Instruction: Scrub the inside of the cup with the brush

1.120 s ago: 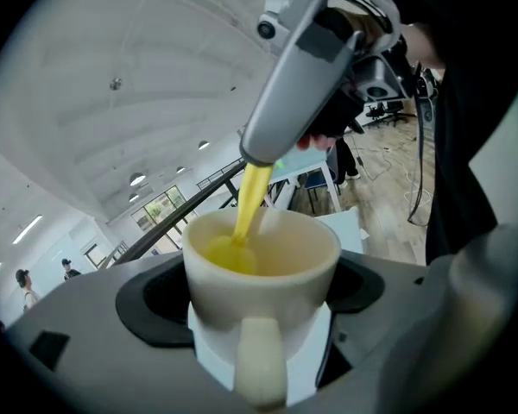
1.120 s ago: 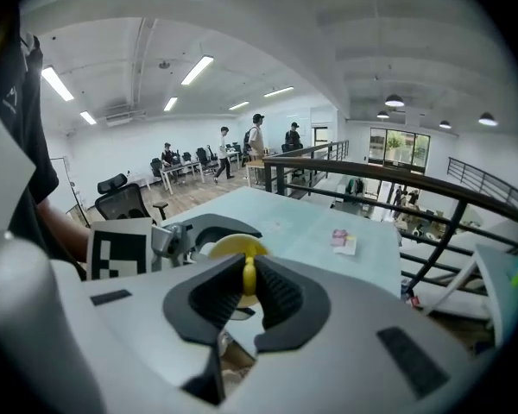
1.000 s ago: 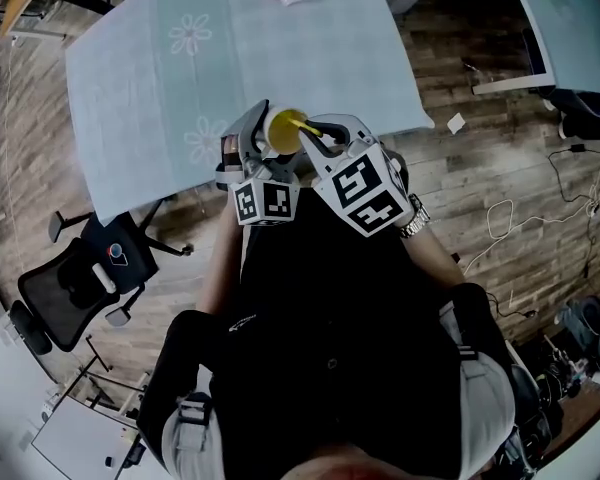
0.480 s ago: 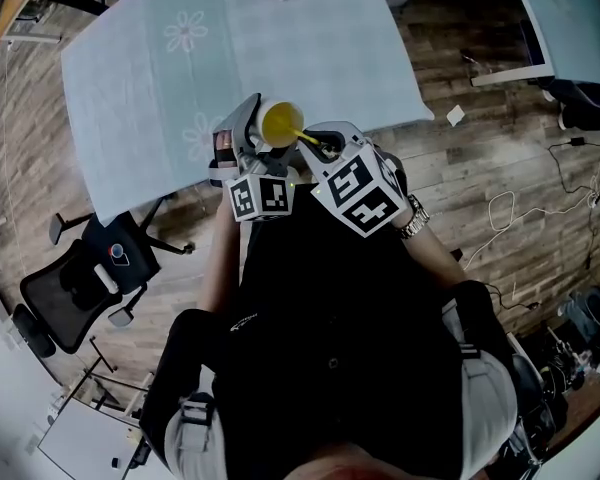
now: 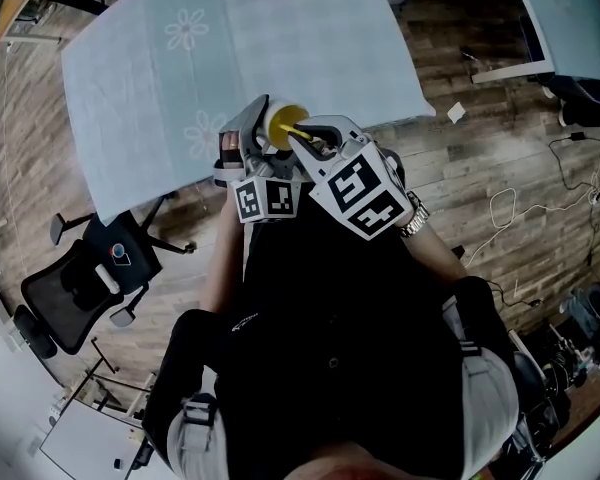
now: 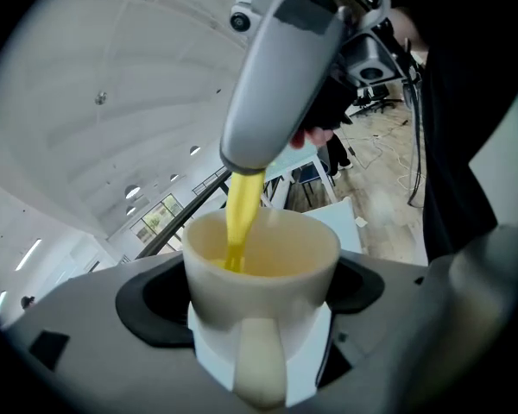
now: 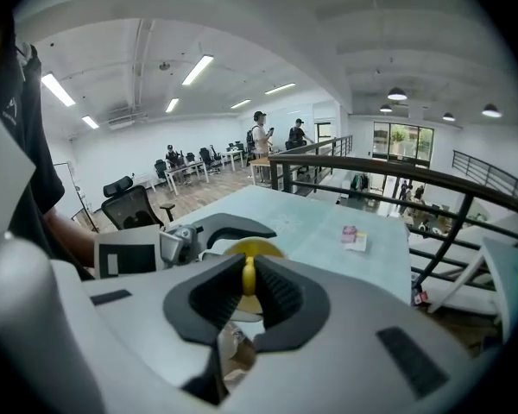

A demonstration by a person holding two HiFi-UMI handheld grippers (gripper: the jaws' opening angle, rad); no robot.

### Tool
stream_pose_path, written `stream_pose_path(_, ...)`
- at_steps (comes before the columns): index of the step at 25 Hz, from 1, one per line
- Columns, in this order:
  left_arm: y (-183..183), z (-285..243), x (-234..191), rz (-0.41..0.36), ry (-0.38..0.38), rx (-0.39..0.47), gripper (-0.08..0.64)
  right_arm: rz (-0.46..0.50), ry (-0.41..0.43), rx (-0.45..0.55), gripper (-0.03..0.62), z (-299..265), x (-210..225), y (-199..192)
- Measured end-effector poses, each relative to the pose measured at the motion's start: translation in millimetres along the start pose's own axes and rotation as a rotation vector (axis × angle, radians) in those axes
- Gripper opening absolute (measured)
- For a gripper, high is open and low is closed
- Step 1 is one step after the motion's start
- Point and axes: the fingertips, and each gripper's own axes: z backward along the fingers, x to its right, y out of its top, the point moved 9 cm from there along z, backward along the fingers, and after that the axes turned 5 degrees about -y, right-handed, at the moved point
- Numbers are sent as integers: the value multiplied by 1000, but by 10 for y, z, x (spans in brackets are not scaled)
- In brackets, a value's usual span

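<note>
My left claw [image 6: 259,294] is clamping the cup [image 6: 263,253] over the table's [image 5: 280,38] near edge. My right claw [image 7: 249,288] is pinching the yellow brush [image 6: 242,210], which is dipping inside. I'm aiming to brace the cup and sweep the walls evenly.

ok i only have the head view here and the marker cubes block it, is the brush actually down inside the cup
observer: Yes. The left gripper view shows the yellow brush going past the rim into the cup, its lower end against the inside.
operator: is the cup held ok
observer: The left gripper has one jaw on either side of the cup, and the cup's handle points toward that camera.
operator: and the grip on the brush
observer: The right gripper has both jaws shut on the brush's thin yellow shaft.
</note>
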Motion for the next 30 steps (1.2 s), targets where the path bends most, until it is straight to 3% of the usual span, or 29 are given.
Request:
stream_pose_path(9,-61,98,-48,-2,14,-5,433,-13,-54,-7,40,13,98,-17)
stream_pose_path(12,-100,104,-54,-11,19,-20,433,29,-65,-50,40,-18,57,-71)
stream_pose_path(18,-167,138,-96,11,44,-47,433,62,-23,-102,40,-70,-101,-168)
stream_pose_path(24,-196,137,-28,21,39,-55,433,46,68,-76,40,-87,-253,-97)
stream_pose_path(30,-186,161,-7,1,36,-53,433,42,42,4,40,-27,-236,91)
